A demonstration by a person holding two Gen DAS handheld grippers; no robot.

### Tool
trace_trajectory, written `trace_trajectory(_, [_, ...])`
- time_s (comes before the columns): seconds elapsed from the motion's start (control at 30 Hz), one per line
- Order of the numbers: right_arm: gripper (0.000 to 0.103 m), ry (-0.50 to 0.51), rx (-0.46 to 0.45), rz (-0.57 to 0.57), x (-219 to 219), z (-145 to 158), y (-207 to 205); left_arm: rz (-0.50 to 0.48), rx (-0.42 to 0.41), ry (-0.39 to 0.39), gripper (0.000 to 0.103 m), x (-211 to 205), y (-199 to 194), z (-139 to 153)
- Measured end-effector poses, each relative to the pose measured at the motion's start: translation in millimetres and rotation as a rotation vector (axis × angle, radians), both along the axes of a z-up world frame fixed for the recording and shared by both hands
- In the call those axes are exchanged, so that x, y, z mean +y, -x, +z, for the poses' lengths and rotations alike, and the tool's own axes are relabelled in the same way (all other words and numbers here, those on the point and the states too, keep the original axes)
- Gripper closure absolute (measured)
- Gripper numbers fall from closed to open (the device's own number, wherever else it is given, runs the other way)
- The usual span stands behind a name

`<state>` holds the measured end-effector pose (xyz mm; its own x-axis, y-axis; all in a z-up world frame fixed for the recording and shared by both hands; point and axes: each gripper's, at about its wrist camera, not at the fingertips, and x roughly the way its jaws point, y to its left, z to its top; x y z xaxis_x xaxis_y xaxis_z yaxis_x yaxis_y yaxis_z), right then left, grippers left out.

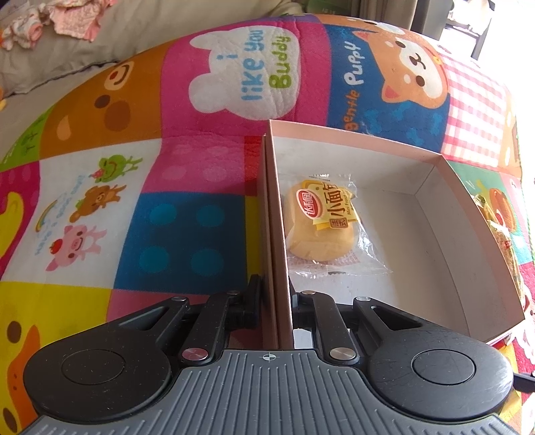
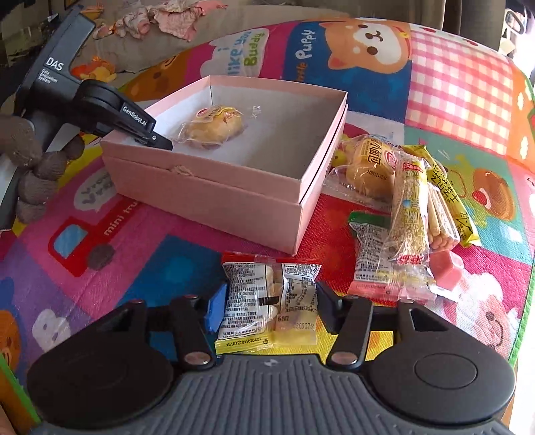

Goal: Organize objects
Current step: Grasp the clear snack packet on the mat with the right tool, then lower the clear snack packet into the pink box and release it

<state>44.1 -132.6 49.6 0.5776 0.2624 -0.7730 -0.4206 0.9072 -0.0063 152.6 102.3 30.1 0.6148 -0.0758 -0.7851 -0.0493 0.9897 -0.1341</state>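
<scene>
A pink open box (image 2: 214, 197) sits on the colourful play mat; it also shows in the left wrist view (image 1: 431, 180). One wrapped small bread (image 1: 322, 224) lies inside it, also seen in the right wrist view (image 2: 212, 127). My left gripper (image 1: 273, 301) is shut on the box's left wall; it shows in the right wrist view (image 2: 157, 140) at the box's near-left corner. My right gripper (image 2: 267, 308) is shut on a clear snack packet with a red top (image 2: 271, 294), just in front of the box.
Right of the box lies a pile of snacks: another wrapped bread (image 2: 367, 167), a sesame stick pack (image 2: 409, 207), a yellow packet (image 2: 451, 197), a green-topped packet (image 2: 371, 254) and a pink block (image 2: 449, 271). Clothes (image 2: 150, 20) lie on the grey cushion behind.
</scene>
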Motion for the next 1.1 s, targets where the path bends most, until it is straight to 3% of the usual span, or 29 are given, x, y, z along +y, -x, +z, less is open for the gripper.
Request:
trace_trajectory(0.3, [0.05, 0.023, 0.083, 0.008, -9.1, 12.9, 45.4, -0.004, -0.002, 0.016, 0.088, 1.4, 3.2, -0.6])
trace_trajectory(0.43, [0.05, -0.045, 0.063, 0.026, -1.1, 43.1, 50.7, -0.003, -0.002, 0.032, 0.087, 2.6, 5.2, -0.7])
trace_trajectory(0.6, [0.05, -0.174, -0.048, 0.036, 18.1, 95.7, 26.7, 0.0, -0.007, 0.034, 0.087, 2.2, 6.9, -1.1])
trace_trajectory(0.77, [0.05, -0.214, -0.102, -0.006, 49.3, 104.5, -21.1, 0.001, 0.002, 0.068, 0.086, 6.5, 5.7, -1.1])
trace_trajectory(0.93, [0.05, -0.277, 0.018, -0.116, 66.4, 83.4, -76.4, -0.009, 0.001, 0.065, 0.085, 7.2, 6.8, -1.1])
trace_trajectory(1.03, [0.048, -0.382, 0.118, -0.127, 65.5, 70.3, -92.4, -0.012, 0.003, 0.079, 0.085, 10.0, 7.4, -1.7])
trace_trajectory(1.1, [0.045, -0.402, 0.136, -0.131, 65.6, 65.5, -93.9, -0.013, 0.005, 0.085, 0.084, 11.0, 7.4, -2.0])
